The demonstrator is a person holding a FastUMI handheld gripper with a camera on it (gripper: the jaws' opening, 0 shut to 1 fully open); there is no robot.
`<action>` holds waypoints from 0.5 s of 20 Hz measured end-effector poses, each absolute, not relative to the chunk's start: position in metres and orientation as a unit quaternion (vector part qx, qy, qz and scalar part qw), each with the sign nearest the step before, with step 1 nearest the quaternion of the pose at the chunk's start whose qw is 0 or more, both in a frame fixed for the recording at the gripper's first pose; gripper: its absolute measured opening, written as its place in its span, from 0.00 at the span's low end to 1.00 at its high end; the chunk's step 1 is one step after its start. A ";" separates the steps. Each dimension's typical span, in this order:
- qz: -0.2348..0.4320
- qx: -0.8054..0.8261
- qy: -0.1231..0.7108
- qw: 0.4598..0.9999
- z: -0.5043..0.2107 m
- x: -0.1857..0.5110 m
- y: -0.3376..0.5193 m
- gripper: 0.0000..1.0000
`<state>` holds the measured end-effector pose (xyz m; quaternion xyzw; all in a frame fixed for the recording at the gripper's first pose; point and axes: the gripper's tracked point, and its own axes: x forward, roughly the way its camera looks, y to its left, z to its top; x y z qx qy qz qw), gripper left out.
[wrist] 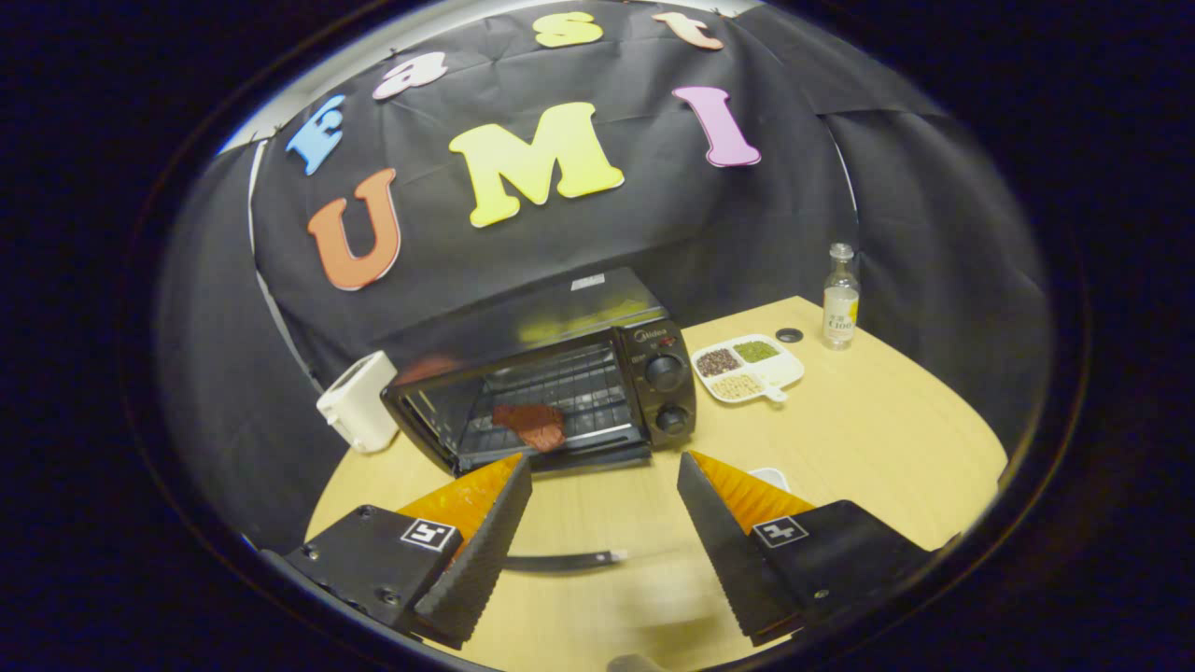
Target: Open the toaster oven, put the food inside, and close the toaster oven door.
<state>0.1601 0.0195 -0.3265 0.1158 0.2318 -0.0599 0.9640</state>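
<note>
Black toaster oven (560, 383) stands on the pale wooden surface (868, 439), door down. Reddish slab of food (532, 425) lies on its rack. Gripper (602, 523) wide, empty, short of the oven. Left, likely: closing the door.

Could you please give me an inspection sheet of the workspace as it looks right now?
Surface: light wooden table.
Job's things: black toaster oven, door down; reddish food on its rack.
Clutter: white container beside the oven; divided tray of grains; small bottle, with a dark cap lying near it.
Grippers: gripper open, fingers empty, short of the oven.
Cables: nothing seen.
Surroundings: black cloth wall.
</note>
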 end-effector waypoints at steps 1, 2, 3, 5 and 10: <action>-0.058 0.103 0.241 0.963 -0.334 0.148 0.019 1.00; -0.054 0.093 0.250 0.962 -0.342 0.137 0.020 1.00; -0.052 0.082 0.260 0.961 -0.353 0.127 0.022 1.00; -0.047 0.065 0.276 0.958 -0.374 0.111 0.027 1.00; -0.028 0.049 0.312 0.948 -0.423 0.105 0.055 1.00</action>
